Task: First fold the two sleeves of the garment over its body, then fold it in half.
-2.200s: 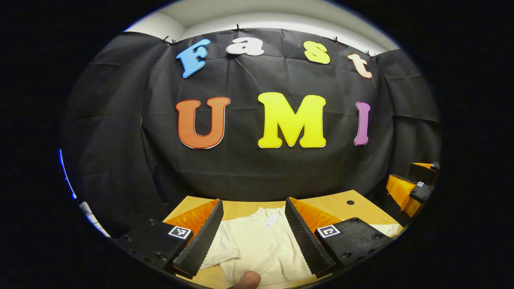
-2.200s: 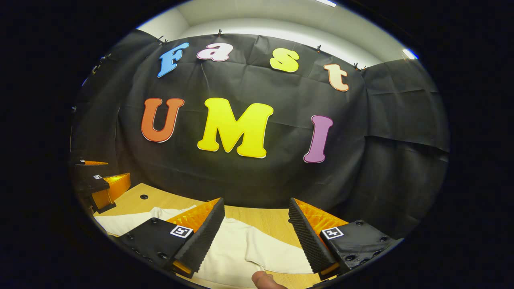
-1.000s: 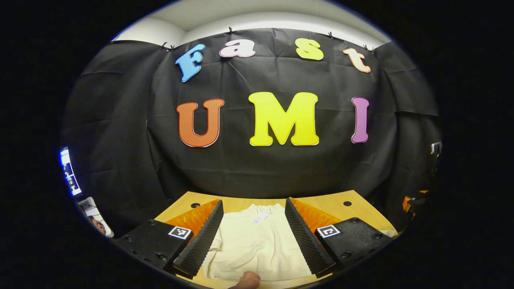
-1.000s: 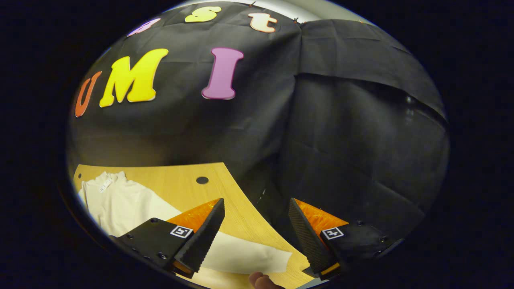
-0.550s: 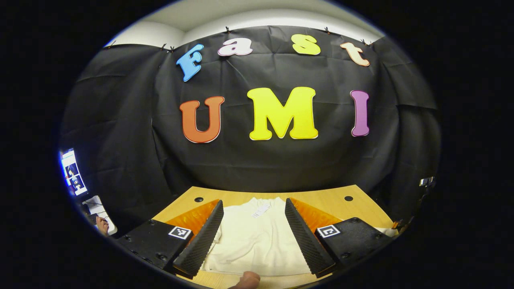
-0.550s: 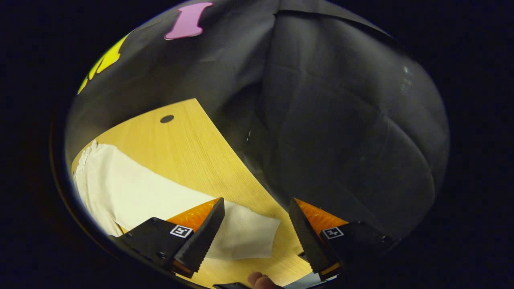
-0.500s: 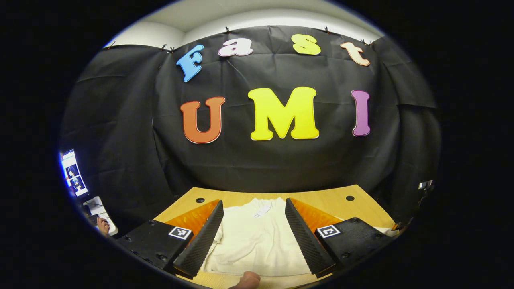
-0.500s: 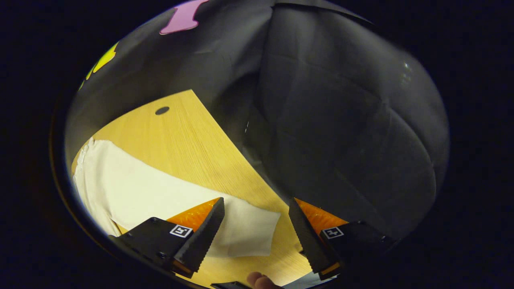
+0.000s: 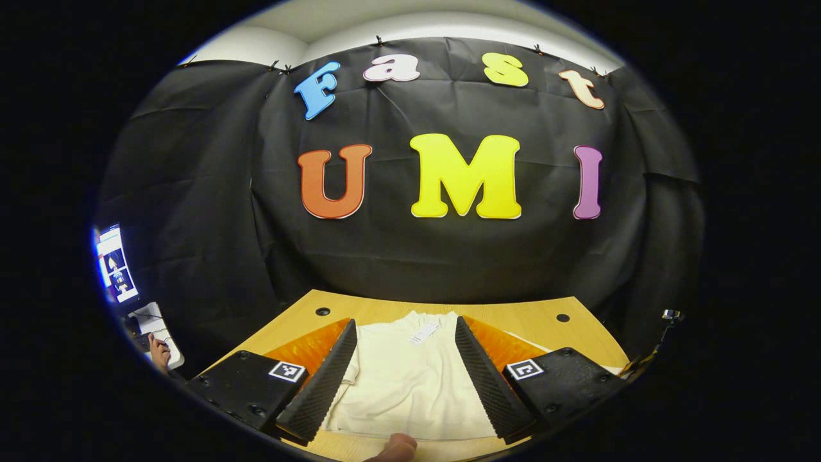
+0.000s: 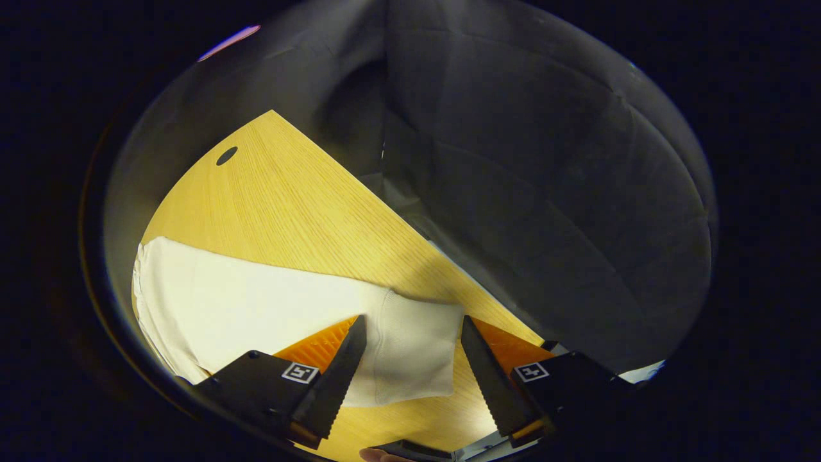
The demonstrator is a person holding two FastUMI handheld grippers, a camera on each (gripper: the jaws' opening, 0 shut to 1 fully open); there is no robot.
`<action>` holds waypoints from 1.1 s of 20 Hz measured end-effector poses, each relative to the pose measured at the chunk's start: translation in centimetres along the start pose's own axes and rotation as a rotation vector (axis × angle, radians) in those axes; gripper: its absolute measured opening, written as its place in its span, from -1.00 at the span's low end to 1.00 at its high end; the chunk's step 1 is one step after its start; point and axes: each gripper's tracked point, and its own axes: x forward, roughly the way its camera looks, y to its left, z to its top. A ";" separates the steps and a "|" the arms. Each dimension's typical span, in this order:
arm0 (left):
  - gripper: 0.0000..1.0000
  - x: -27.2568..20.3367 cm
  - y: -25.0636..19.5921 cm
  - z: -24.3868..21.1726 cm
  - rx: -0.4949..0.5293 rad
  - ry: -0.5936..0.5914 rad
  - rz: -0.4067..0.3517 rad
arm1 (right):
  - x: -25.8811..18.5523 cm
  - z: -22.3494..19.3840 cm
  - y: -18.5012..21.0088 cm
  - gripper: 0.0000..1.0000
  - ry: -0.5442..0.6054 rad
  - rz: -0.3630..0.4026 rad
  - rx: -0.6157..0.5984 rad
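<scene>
Both fingers [image 10: 333,385] straddle 1 sleeve cuff [image 10: 414,353].

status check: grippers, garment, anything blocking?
Left gripper open above the garment body. Right gripper open, straddling the sleeve cuff, not gripped. Sleeve lies out flat on the table. Nothing in the way.

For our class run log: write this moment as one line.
stage: sleeve folds | left gripper: open above garment | right gripper: open, straddling sleeve cuff on table
</scene>
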 end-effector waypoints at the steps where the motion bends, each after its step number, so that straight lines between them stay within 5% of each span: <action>1: 0.95 0.1 0.2 -0.1 -0.002 0.003 0.000 | 0.0 0.0 0.1 0.89 0.013 -0.001 0.012; 7: 0.96 0.6 1.2 -0.3 0.002 0.012 0.008 | 0.0 0.3 0.7 0.67 0.055 0.009 0.006; 9: 0.96 0.8 1.6 -0.4 0.010 0.015 0.011 | -0.1 0.3 0.9 0.19 0.065 0.002 0.014; 11: 0.96 0.9 1.9 -0.4 0.019 0.021 0.008 | -0.1 0.3 1.6 0.18 0.069 0.024 0.047; 12: 0.96 1.0 2.1 -0.4 0.023 0.024 0.008 | -0.1 -0.1 1.7 -0.65 0.086 0.010 0.062; 15: 0.96 1.3 2.8 -0.4 0.028 0.022 0.007 | -0.3 -0.2 1.8 -0.66 0.094 -0.002 0.036; 16: 0.95 1.4 3.1 -0.3 0.028 0.018 0.007 | 0.1 -0.3 1.7 -0.84 0.100 -0.005 0.032; 21: 0.95 2.3 4.5 0.1 0.027 0.007 0.000 | -1.8 0.2 2.2 -0.84 0.085 -0.003 0.039; 22: 0.95 2.7 4.8 0.2 0.025 0.007 -0.002 | -2.2 0.4 2.3 -0.99 0.080 -0.004 0.049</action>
